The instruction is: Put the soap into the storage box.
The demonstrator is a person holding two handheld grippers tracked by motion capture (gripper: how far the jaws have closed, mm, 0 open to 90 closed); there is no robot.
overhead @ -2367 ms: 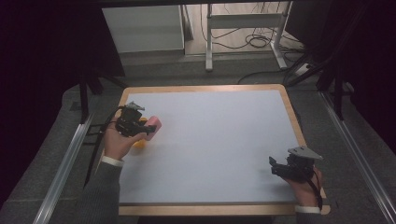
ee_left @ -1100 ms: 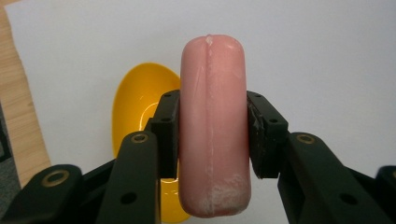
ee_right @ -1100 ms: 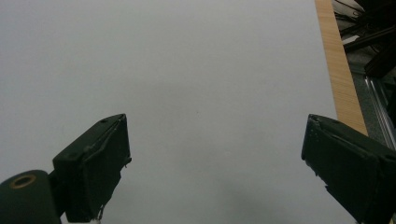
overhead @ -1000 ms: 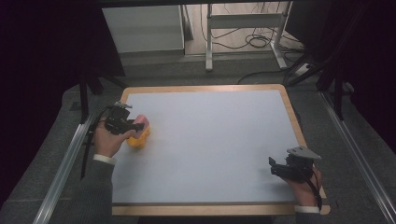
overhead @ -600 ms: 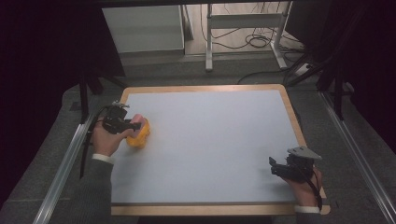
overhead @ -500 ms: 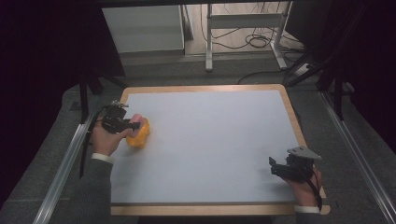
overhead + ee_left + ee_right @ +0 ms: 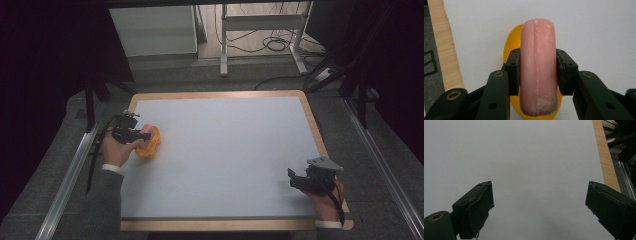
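since the earlier high views the left gripper (image 7: 131,134) has been drawn toward the table's left edge, and the sausage (image 7: 538,67) has been brought from beside the dish (image 7: 149,143) to directly over it. the pink shape that lay apart from the yellow one is now seen on top of it. this is judged to mean that carrying is nearly done and that setting down and release are what remain.

the sausage is clamped between the left jaws at about mid-length, with its rounded end pointing away from the camera. in the left gripper view the yellow dish (image 7: 509,50) is seen beneath it, its rim showing to the left and below. whether the sausage already touches the dish cannot be told. the dish rests on the white table (image 7: 225,150) near the left wooden border.

the left hand (image 7: 118,150) is wrapped around its gripper from behind, with the sleeved forearm coming up along the table's left side and the jaws aimed right, toward the dish.

the right gripper (image 7: 300,181) is held at the near right corner, resting low by the edge. its jaws are spread wide with nothing between them, and bare table is seen ahead in its own view. no change in its place is noted.
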